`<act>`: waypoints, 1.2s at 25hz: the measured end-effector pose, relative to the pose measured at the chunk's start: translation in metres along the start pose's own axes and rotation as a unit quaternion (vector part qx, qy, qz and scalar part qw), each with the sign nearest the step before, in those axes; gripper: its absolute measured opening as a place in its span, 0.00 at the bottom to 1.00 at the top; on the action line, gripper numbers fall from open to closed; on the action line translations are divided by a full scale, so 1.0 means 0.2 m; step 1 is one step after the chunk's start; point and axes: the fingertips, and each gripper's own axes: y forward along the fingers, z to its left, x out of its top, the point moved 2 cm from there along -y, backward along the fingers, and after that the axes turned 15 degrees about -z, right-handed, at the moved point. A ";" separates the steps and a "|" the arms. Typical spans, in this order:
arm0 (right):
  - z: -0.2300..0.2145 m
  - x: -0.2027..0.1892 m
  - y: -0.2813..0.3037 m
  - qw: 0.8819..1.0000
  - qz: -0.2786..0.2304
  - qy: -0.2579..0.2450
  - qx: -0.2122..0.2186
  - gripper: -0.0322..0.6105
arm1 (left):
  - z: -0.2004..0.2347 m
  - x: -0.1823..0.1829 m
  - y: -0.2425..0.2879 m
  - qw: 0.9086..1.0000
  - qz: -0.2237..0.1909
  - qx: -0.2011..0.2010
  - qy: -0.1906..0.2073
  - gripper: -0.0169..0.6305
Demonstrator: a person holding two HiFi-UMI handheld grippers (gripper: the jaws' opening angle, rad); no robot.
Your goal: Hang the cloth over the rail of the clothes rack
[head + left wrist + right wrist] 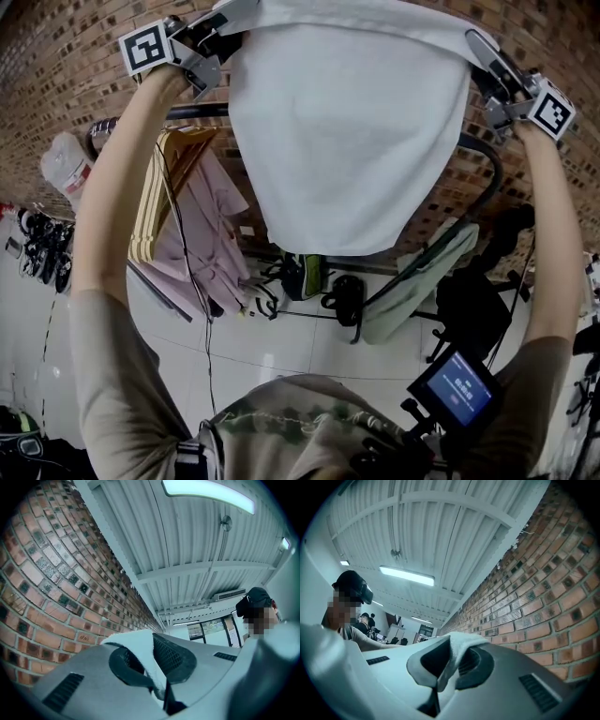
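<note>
A white cloth (342, 131) hangs spread out in the head view, held up high by its two top corners. My left gripper (214, 42) is shut on the left corner, and a fold of the white cloth (140, 656) shows pinched between its jaws in the left gripper view. My right gripper (483, 58) is shut on the right corner, with the cloth edge (457, 651) pinched between its jaws. The black rail of the clothes rack (483, 155) runs behind and below the cloth, mostly hidden by it.
Wooden hangers (167, 183) and a pink garment (202, 239) hang on the rack at the left. A pale green garment (412, 286) hangs at the right. A brick wall (56, 66) stands behind the rack. Bags (342, 300) lie on the tiled floor.
</note>
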 end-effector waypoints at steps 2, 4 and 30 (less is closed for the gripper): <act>-0.06 -0.04 -0.03 1.000 0.001 0.002 -0.011 0.07 | 0.04 -0.03 0.01 1.000 0.010 0.004 0.000 0.05; -0.11 -0.07 -0.06 1.000 -0.001 0.004 -0.020 0.07 | 0.08 -0.07 0.03 1.000 0.013 0.008 -0.003 0.05; -0.43 -0.52 -0.18 0.991 0.079 0.035 -0.103 0.07 | 0.53 -0.45 -0.05 0.991 0.093 0.081 -0.054 0.05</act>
